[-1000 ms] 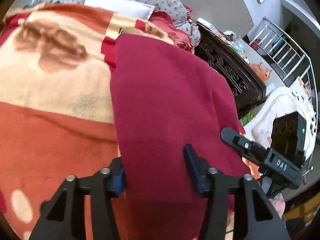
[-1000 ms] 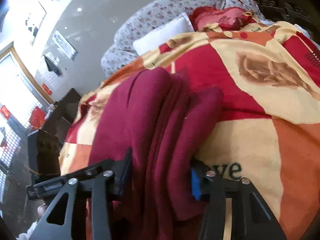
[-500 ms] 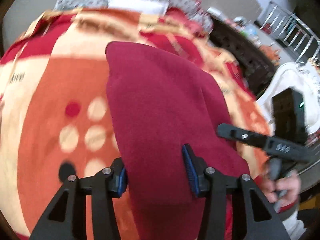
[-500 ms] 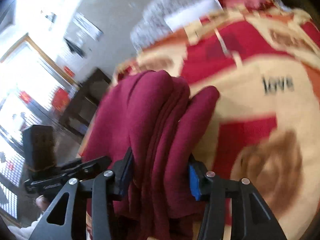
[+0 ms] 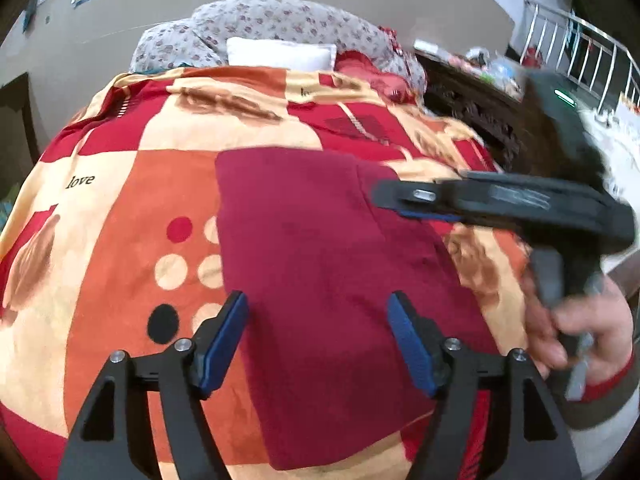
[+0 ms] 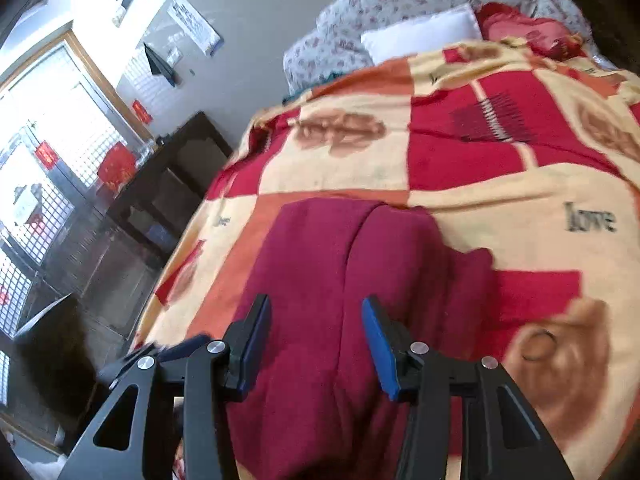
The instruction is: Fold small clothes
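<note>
My left gripper [image 5: 318, 332] has its jaws spread wide with nothing between the pads. The cloth [image 5: 320, 280], a dark red folded piece, lies flat on the blanket [image 5: 120, 220] directly ahead of and below those jaws; its near edge runs under them and its left edge lines up just inside my left pad [image 5: 224, 340]. From this view the cloth is a smooth rectangle reaching away from the jaws toward the pillow [image 5: 280, 54] at the far end of the bed.

My right gripper [image 6: 316, 344] also has its jaws parted and empty. The cloth [image 6: 360, 280] sits below and ahead of them, and here I see a fold line running away from the jaws down its middle, plus a looser lump of fabric off to the right of the right pad. I cannot tell whether the pads touch the fabric.

In the left view the right gripper [image 5: 420, 204] shows blurred, to the right of and beyond my jaws, over the cloth's far right corner, with the hand [image 5: 580, 332] holding its handle. A dark cabinet [image 6: 168, 184] stands left of the right jaws, beside the bed.
</note>
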Motion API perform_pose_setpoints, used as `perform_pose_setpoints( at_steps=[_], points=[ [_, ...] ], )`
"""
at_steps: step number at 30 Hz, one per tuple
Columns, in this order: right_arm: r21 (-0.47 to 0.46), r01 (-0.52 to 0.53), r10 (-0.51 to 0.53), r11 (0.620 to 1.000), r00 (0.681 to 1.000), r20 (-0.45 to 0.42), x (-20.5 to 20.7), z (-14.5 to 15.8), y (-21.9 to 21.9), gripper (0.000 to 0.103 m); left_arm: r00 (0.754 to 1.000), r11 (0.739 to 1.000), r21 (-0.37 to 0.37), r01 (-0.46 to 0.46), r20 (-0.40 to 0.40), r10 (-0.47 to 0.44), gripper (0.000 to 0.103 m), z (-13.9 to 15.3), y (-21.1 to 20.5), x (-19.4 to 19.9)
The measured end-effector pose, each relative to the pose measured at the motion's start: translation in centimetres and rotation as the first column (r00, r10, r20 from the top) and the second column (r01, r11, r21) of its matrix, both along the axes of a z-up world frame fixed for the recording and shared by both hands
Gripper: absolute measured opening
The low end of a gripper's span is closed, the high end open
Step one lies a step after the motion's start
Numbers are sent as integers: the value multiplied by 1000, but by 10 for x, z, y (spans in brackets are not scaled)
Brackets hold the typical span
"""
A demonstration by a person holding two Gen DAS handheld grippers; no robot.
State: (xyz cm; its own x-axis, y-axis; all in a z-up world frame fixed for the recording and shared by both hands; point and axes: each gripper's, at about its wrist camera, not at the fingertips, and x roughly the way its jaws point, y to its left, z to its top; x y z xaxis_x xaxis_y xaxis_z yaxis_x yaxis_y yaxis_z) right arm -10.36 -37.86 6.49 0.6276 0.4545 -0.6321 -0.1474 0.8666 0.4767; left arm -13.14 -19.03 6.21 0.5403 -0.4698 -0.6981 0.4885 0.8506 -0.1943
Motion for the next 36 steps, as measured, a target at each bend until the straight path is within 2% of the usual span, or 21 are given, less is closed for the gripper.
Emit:
perform_pose_setpoints(
  at_steps=[1,3,5,8,11,12,15,18,21,23,26,31,32,34,35,36],
  points=[
    [-52,19,-20,998,999,-29,14,-9,2,45,1000,1000,18,0,2,0,71,-3,-2,1],
    [-141,59,-67,988,996,-51,27,-18,2,21,1000,999,51,-10,19,9,72,-8,-7,3],
    [-174,99,-113,980,991,-72,43,-29,-8,13,1000,998,55,-11,13,10,76,-14,-8,6],
    [-123,118,-131,985,985,-110,59,-43,-26,10,1000,998,53,-22,2,22,77,-18,-9,8],
    [-132,99,-112,986,990,-90,47,-33,-25,10,999,998,59,-34,-4,35,78,-21,-9,9],
    [-142,92,-104,986,992,-78,39,-27,-22,14,999,998,59,-38,-7,38,78,-22,-8,10],
    [-152,71,-76,986,997,-28,13,-7,-13,15,999,997,58,-44,-9,45,78,-24,-7,10],
    [-180,0,-3,984,1000,-15,-13,1,4,17,999,997,61,-53,-8,54,78,-24,-6,9],
    [-241,-30,23,970,999,-31,-27,-7,17,21,998,996,70,-62,5,62,78,-21,-5,4],
    [-316,-26,12,948,999,-47,-36,-20,20,21,998,995,75,-60,8,59,78,-20,-4,1],
    [-354,-22,8,935,999,-42,-43,-34,15,22,997,994,86,-70,29,68,78,-18,-4,-6],
    [-296,29,-33,955,999,-11,-52,-30,9,25,991,989,102,-111,90,102,78,-10,-2,-14],
    [-282,44,-44,958,999,7,-58,-24,9,28,988,988,93,-126,100,116,79,-8,0,-14],
    [-264,68,-59,962,997,43,-72,-14,11,43,985,986,77,-148,104,140,80,-5,4,-13],
    [-265,79,-65,961,996,61,-76,-10,13,61,982,983,68,-168,104,160,80,-4,5,-12],
    [-270,95,-75,958,994,83,-81,-5,15,73,979,981,64,-181,108,173,80,-3,7,-11]
  ],
)
